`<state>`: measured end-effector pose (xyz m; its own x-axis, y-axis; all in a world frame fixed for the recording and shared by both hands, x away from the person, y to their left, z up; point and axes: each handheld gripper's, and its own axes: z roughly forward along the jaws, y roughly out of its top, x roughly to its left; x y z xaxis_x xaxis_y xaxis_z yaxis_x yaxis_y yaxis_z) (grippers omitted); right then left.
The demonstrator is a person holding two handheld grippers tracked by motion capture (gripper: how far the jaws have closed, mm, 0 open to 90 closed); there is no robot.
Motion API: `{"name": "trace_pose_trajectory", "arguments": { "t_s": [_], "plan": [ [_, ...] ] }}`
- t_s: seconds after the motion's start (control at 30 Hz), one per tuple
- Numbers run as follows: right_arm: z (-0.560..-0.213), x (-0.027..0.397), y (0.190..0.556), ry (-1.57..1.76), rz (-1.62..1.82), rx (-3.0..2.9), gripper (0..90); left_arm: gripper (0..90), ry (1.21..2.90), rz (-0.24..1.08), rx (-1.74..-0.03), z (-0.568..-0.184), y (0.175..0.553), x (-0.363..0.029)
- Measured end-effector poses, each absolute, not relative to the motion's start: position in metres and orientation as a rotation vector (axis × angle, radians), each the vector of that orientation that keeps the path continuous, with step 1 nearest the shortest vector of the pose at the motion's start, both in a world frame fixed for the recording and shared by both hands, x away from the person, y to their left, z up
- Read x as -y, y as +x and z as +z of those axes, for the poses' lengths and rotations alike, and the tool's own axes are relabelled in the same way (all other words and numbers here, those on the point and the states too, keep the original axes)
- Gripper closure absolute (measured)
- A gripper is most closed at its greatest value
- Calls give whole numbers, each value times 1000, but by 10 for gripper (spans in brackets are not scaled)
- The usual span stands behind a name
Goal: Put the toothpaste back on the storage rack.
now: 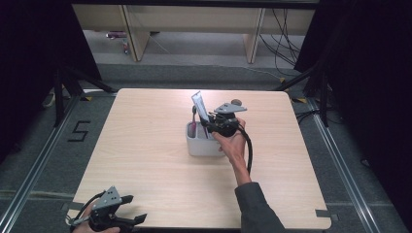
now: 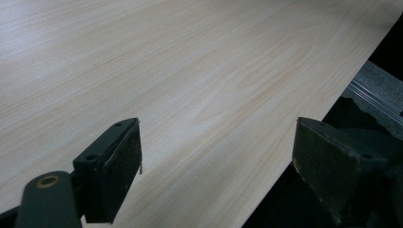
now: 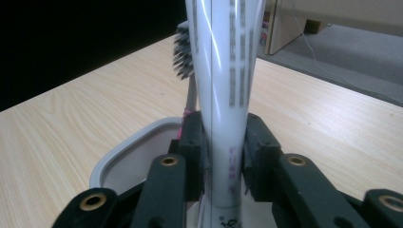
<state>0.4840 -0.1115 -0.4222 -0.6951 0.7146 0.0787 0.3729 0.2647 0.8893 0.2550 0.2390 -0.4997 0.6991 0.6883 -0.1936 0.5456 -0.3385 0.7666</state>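
Pale wood-grain table, light beige with soft streaks. The tube is white with grey lettering and a bit of magenta low down. Toothbrush has dark-and-white bristles, grey neck. Holder is light grey. Both grippers are black.

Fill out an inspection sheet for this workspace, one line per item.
Surface: light wood table, bare apart from the holder.
Job's things: grey holder near the table's middle; white tube upright, clamped by the right hand-held gripper; toothbrush standing in the holder, bristles up.
Clutter: nothing seen on the table.
Grippers: right hand-held gripper shut on the tube at the holder; left hand-held gripper open, holding nothing, at the table's near left corner.
Cables: black cable trails along the right forearm; more cables on the floor beyond the table.
Surroundings: dark curtains on both sides, wooden furniture behind, a floor marking "5" to the left.
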Motion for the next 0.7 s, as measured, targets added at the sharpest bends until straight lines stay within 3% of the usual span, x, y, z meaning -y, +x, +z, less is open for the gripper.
{"name": "trace_pose_trajectory", "arguments": {
  "t_s": [0.17,0.37,0.7],
  "plan": [
    [-426,111,485,974,1367,-2223,712,166,2022,200,-943,-500,255,-239],
    [-418,117,480,1052,1478,-2161,530,166,2036,203,-933,-499,255,-239],
    [-401,133,464,1069,1472,-2147,404,166,2026,203,-938,-499,254,-238]
  ]
}}
